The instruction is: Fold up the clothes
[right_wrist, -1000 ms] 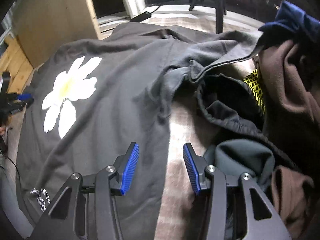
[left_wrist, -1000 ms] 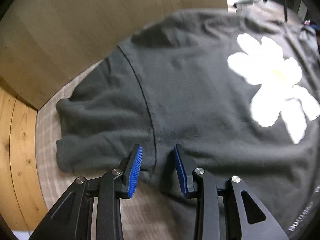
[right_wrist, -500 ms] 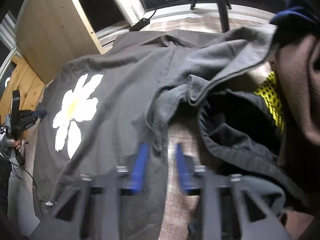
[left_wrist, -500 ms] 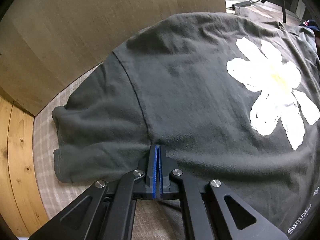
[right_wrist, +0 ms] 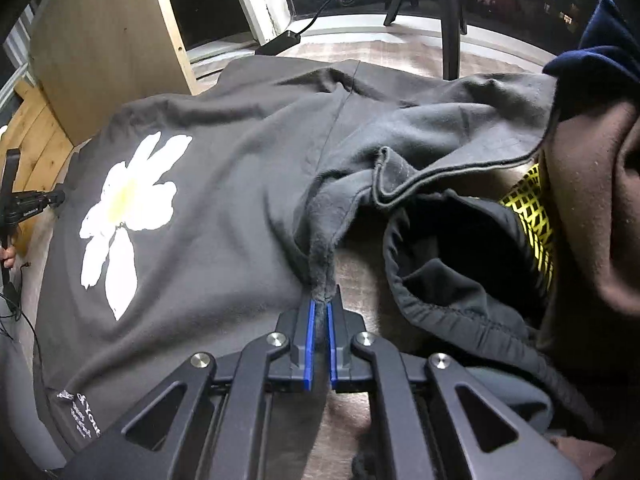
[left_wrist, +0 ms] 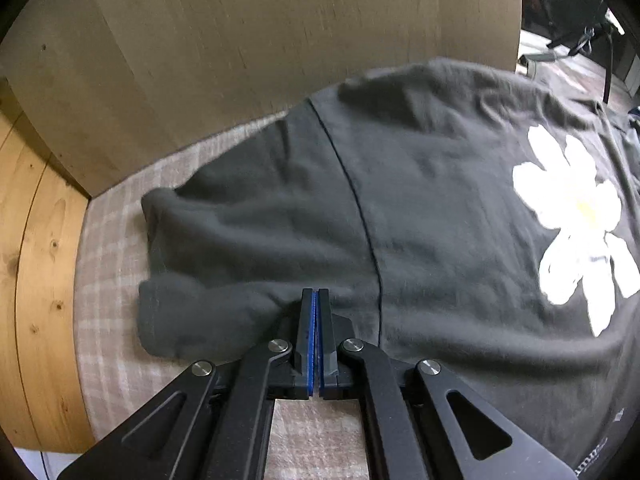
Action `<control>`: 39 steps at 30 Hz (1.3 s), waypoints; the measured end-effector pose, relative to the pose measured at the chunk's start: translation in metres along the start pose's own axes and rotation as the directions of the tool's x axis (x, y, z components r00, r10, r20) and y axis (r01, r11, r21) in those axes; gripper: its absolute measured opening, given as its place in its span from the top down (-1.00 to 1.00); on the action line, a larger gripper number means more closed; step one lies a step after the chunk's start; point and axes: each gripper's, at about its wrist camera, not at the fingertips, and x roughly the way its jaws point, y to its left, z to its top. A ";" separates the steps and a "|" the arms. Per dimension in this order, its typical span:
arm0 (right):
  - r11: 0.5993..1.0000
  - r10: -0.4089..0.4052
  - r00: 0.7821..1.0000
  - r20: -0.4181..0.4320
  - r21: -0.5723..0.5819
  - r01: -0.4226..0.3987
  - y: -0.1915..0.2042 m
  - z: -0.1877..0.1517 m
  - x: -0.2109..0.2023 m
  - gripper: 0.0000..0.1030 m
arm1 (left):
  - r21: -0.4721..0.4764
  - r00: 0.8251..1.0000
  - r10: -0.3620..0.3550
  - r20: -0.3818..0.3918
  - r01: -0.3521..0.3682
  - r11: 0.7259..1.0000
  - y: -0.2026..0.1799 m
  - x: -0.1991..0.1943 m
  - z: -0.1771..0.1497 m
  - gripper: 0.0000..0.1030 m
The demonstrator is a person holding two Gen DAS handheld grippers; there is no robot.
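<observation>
A dark grey T-shirt (left_wrist: pixel 432 208) with a white daisy print (left_wrist: pixel 572 220) lies spread on a checked cloth. My left gripper (left_wrist: pixel 316 300) is shut on the shirt's near edge by the left sleeve (left_wrist: pixel 224 248) and its seam. In the right wrist view the same shirt (right_wrist: pixel 224 216) shows its daisy (right_wrist: pixel 128 208) at left. My right gripper (right_wrist: pixel 319 308) is shut on a pinched ridge of the shirt's edge under the other sleeve (right_wrist: pixel 432 148), which is crumpled and folded over.
A wooden panel (left_wrist: pixel 260 52) stands behind the shirt, with pine boards (left_wrist: pixel 36 264) at left. A pile of other clothes lies right of my right gripper: a black garment (right_wrist: pixel 452 264), a brown one (right_wrist: pixel 592 208), a yellow-black one (right_wrist: pixel 532 208). A tripod leg (right_wrist: pixel 450 16) stands at the back.
Both grippers have gone from open to shut on the shirt's edge, the left first, then the right. The left gripper's hold has shifted towards the sleeve. The right has drawn up a ridge.
</observation>
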 end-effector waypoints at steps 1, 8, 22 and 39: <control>1.000 0.008 1.000 -0.010 0.010 -0.008 -0.002 0.001 0.001 0.88 | -0.004 0.999 -0.032 -0.006 0.032 0.999 -0.001 0.000 0.005 0.90; 0.998 0.051 0.999 -0.008 0.040 -0.050 -0.008 0.003 0.004 0.86 | 0.119 1.000 -0.008 -0.005 0.008 0.993 -0.044 0.013 0.027 0.38; 1.000 0.012 1.000 -0.007 -0.024 -0.012 -0.004 0.002 -0.005 0.65 | 0.054 0.988 0.154 -0.004 -0.154 0.987 -0.029 0.039 0.038 0.93; 0.997 0.061 0.997 0.043 0.033 -0.063 -0.020 0.001 -0.027 0.65 | 0.121 0.999 0.037 0.030 -0.040 0.992 -0.066 0.061 0.068 0.57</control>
